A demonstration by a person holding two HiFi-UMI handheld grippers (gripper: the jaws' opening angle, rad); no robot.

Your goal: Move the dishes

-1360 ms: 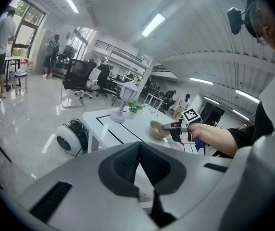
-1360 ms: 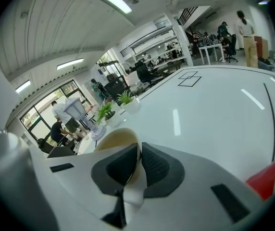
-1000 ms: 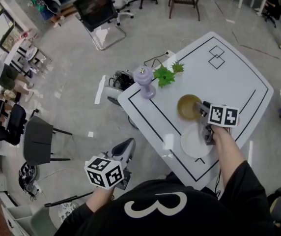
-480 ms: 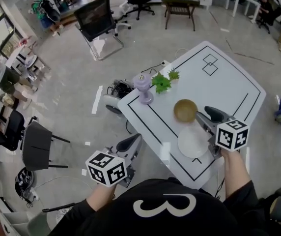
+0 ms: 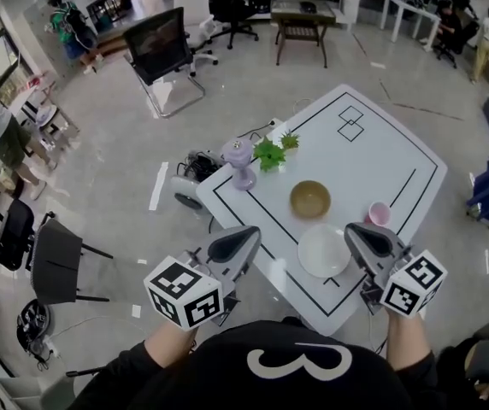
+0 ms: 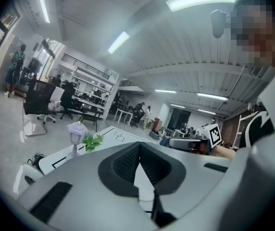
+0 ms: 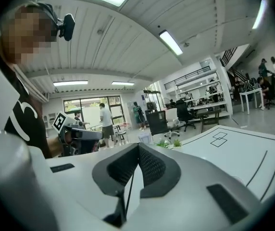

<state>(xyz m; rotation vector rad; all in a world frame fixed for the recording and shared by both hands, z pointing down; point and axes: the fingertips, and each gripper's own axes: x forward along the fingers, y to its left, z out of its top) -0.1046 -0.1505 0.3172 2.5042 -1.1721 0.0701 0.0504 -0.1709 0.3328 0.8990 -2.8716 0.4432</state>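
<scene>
On the white table (image 5: 381, 156) stand a brown bowl (image 5: 310, 199), a white plate (image 5: 324, 250) just in front of it and a small pink cup (image 5: 380, 213) to the right. My right gripper (image 5: 366, 239) hangs shut and empty at the plate's right side, near the table's front edge. My left gripper (image 5: 232, 246) is also shut and empty, off the table's left front edge. In the left gripper view the left gripper (image 6: 140, 149) points along the table, and the right gripper (image 7: 137, 149) does the same in its own view.
A lavender lantern (image 5: 238, 162) and a green plant (image 5: 270, 152) stand at the table's left corner. Cables and a device (image 5: 191, 178) lie on the floor beside it. Office chairs (image 5: 163, 37) and a dark stool (image 5: 56, 259) stand around; people are far off.
The right gripper has drawn back from between bowl and plate toward the table's front edge. The left gripper has risen nearer the table. The pink cup has come into view.
</scene>
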